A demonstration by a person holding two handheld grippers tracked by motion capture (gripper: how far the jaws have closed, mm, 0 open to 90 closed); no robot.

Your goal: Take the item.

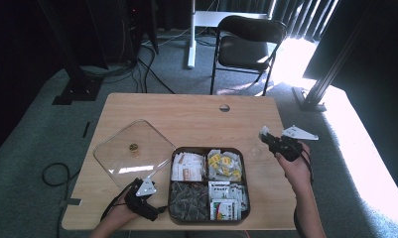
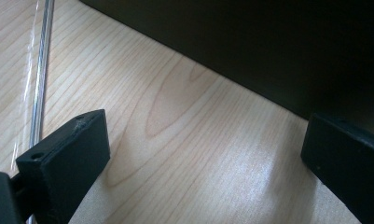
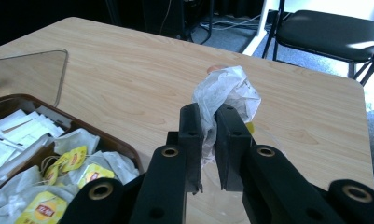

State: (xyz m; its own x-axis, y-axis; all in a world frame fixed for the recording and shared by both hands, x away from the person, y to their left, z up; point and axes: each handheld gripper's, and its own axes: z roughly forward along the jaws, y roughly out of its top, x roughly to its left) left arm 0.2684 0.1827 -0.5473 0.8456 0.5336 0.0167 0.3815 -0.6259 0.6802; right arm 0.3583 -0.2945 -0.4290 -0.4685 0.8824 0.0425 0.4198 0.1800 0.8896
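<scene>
A dark tray (image 1: 247, 188) with four compartments of tea bags sits at the table's near middle. Its back right compartment holds yellow-tagged tea bags (image 1: 225, 166), also seen in the right gripper view (image 3: 68, 161). My right gripper (image 1: 265, 135) hovers right of the tray, above the table. Its jaws (image 3: 209, 112) are shut on a crumpled white tea bag (image 3: 229, 91). My left gripper (image 1: 137, 184) rests low on the table by the tray's front left corner. It stands open (image 2: 205, 144) with only bare wood between its jaws, the tray wall (image 2: 268, 46) just beyond.
A clear glass lid (image 1: 132, 151) with a gold knob (image 1: 133, 147) lies flat to the left of the tray; its edge (image 2: 40, 70) is close to my left gripper. A cable hole (image 1: 225, 107) is near the table's far edge. A black chair (image 1: 246, 44) stands beyond.
</scene>
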